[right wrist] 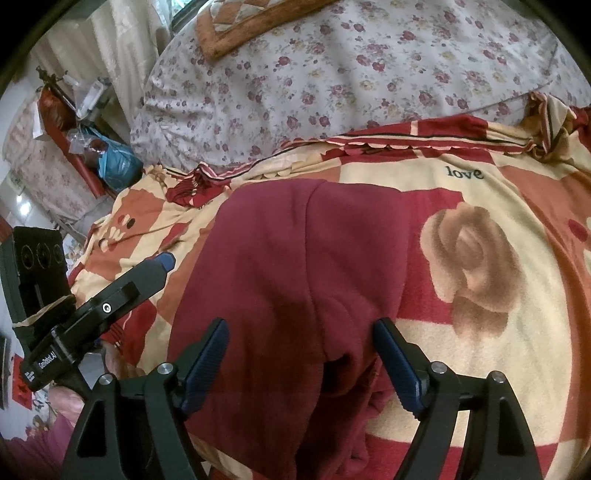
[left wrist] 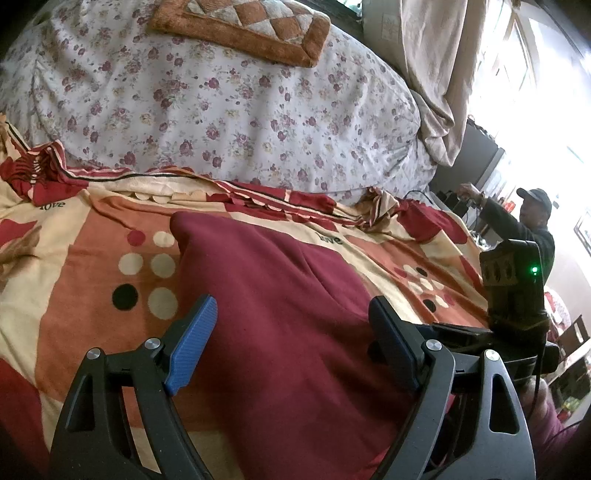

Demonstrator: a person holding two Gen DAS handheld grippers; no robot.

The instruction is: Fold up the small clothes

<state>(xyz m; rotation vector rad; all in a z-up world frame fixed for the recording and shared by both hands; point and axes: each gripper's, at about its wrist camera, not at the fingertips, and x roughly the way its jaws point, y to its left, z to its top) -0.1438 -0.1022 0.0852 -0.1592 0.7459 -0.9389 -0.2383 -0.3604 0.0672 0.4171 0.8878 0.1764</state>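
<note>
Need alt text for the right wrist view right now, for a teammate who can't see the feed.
The open right gripper hovers over a dark red garment spread on a patterned blanket printed with a brown rose and the word "love". The left gripper shows at the left edge beside the garment, and a floral quilt lies bunched behind.

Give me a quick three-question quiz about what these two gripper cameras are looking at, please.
1. True or false: the left gripper is clamped on the maroon garment.
2. What word is printed on the patterned blanket?
3. The brown quilted cushion lies on: A) the floral bedcover B) the garment C) the floor.

Key: 1. False, both it and the right gripper are open above the garment. 2. "love". 3. A.
</note>
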